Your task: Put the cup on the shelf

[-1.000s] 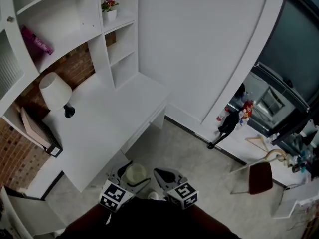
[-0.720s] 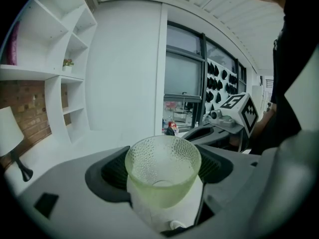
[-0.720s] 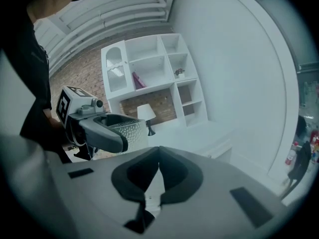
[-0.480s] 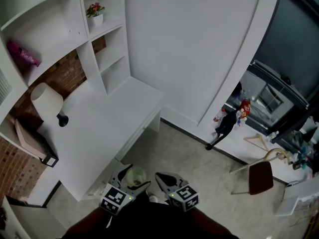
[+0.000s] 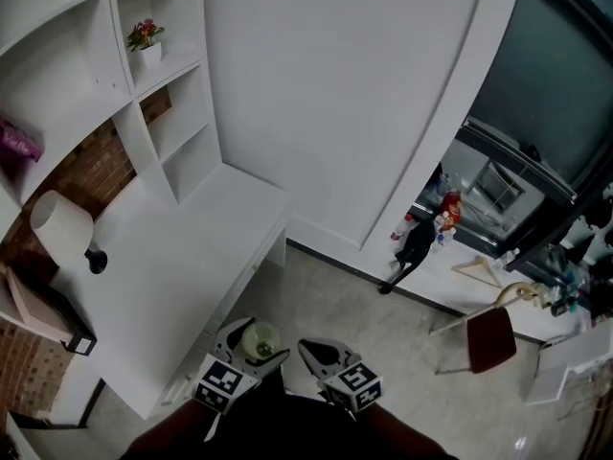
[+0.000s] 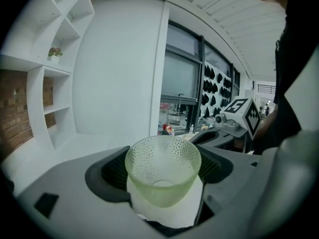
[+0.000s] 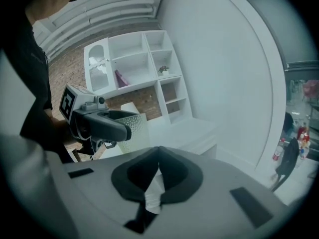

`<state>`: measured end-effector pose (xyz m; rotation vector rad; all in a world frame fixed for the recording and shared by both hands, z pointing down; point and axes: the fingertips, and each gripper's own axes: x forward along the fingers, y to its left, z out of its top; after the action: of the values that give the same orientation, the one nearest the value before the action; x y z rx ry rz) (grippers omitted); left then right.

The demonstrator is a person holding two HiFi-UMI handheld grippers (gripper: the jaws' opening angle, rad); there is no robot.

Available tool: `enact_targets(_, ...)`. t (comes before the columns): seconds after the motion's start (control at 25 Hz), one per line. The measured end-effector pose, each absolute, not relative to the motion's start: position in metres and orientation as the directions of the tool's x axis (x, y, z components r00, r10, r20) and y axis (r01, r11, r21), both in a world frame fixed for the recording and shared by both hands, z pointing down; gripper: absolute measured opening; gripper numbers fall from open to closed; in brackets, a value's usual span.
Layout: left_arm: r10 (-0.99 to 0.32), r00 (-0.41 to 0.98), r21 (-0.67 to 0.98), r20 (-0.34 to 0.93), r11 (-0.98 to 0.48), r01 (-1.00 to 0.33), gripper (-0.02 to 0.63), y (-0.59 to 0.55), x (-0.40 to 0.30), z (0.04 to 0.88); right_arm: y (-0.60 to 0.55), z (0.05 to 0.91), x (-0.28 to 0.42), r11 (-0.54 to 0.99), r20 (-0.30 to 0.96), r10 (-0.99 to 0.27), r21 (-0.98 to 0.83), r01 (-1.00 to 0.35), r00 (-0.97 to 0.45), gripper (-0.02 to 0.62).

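A pale green dimpled glass cup (image 6: 162,171) sits upright between the jaws of my left gripper (image 6: 163,169), which is shut on it. The head view shows that cup (image 5: 259,341) low in the picture, held over the floor just off the white desk (image 5: 182,257). My right gripper (image 5: 326,357) hangs beside it, shut with nothing between its jaws (image 7: 158,169). The white shelf unit (image 5: 163,113) rises at the upper left, with open cubbies above the desk. From the right gripper view, the cup (image 7: 133,131) shows behind the left gripper's jaw.
A white lamp (image 5: 62,228) stands on the desk's left part. A small potted flower (image 5: 146,41) sits in an upper cubby, a pink item (image 5: 14,147) on the left shelf. A curved white wall (image 5: 364,94) stands ahead; a red chair (image 5: 488,338) and clutter lie at the right.
The head view has swung rightward, so desk and shelves slide toward the left edge. Both grippers stay low in the picture, the cup still held.
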<state>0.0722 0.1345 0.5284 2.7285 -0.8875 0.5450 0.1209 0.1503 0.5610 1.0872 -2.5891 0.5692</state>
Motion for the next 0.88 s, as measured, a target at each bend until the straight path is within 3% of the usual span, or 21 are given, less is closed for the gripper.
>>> enact_targets(0.36,-0.52,0.739,0.1,0.428,-0.786,-0.61,0.393,0.057,0.064,0.531,0.055,0.551,0.116,0.661,0.394,-0.619,-0.206,-0.721,-0.68,0.005)
enact_targets(0.88,-0.635,0.688,0.065,0.352,-0.717,-0.694,0.393,-0.1,0.01,0.504,-0.099,0.529,0.069,0.747,0.397,-0.549,-0.163,-0.645,-0.736,0.005)
